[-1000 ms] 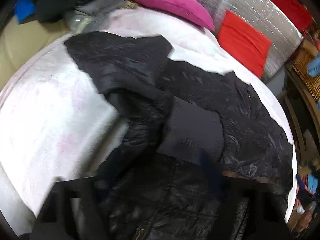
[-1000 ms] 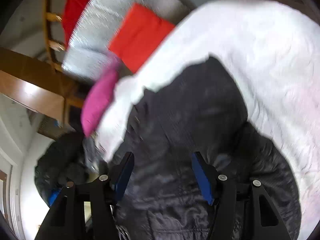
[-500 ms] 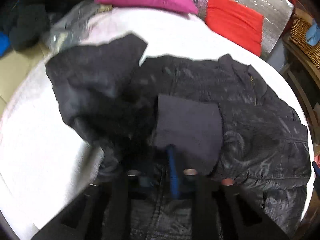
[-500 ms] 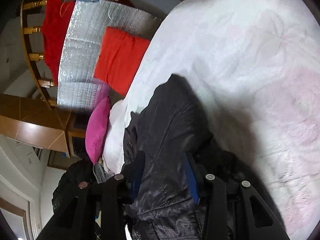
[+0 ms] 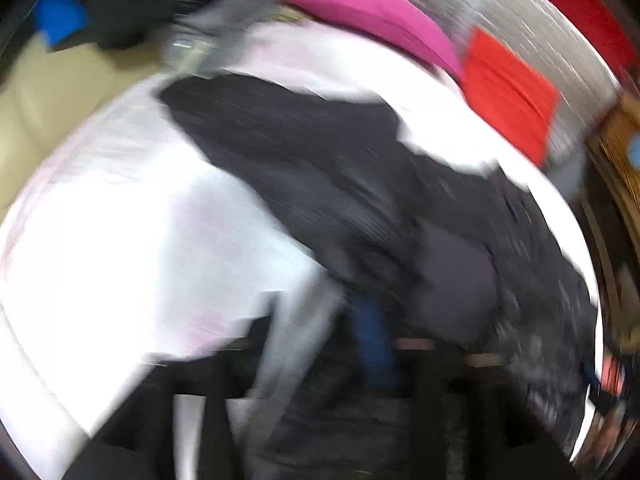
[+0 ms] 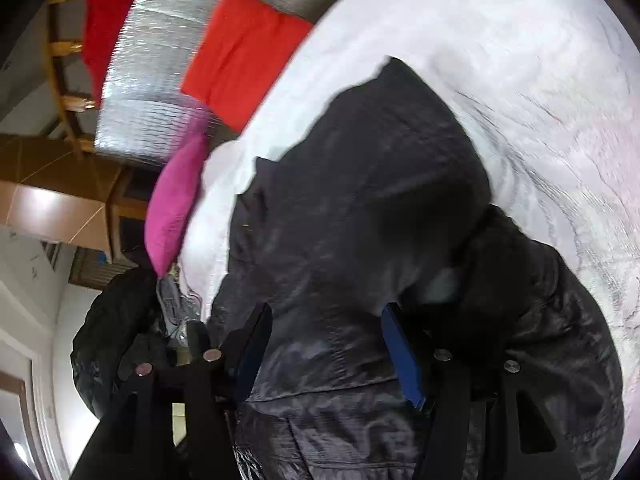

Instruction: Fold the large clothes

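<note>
A large black quilted jacket (image 5: 340,168) lies on a white bed cover (image 5: 120,220). The left wrist view is heavily blurred. My left gripper (image 5: 384,340) sits low over the jacket's dark ribbed cuff (image 5: 456,280); one blue pad shows, and the jaws look closed on the fabric. In the right wrist view the jacket (image 6: 360,200) fills the middle. My right gripper (image 6: 324,344) has its blue pads (image 6: 400,356) wide apart, with jacket fabric lying between them, not pinched.
A pink pillow (image 5: 372,12) and a red cushion (image 5: 508,92) lie at the far side of the bed, with silver foil padding (image 6: 160,92) behind. Dark clothes are piled (image 5: 112,12) at the far left. A wooden chair frame (image 6: 64,80) stands beyond.
My left gripper swung quickly, dragging the sleeve across the jacket; the view is now smeared. My right gripper opened wider again and shifted over the jacket's body.
</note>
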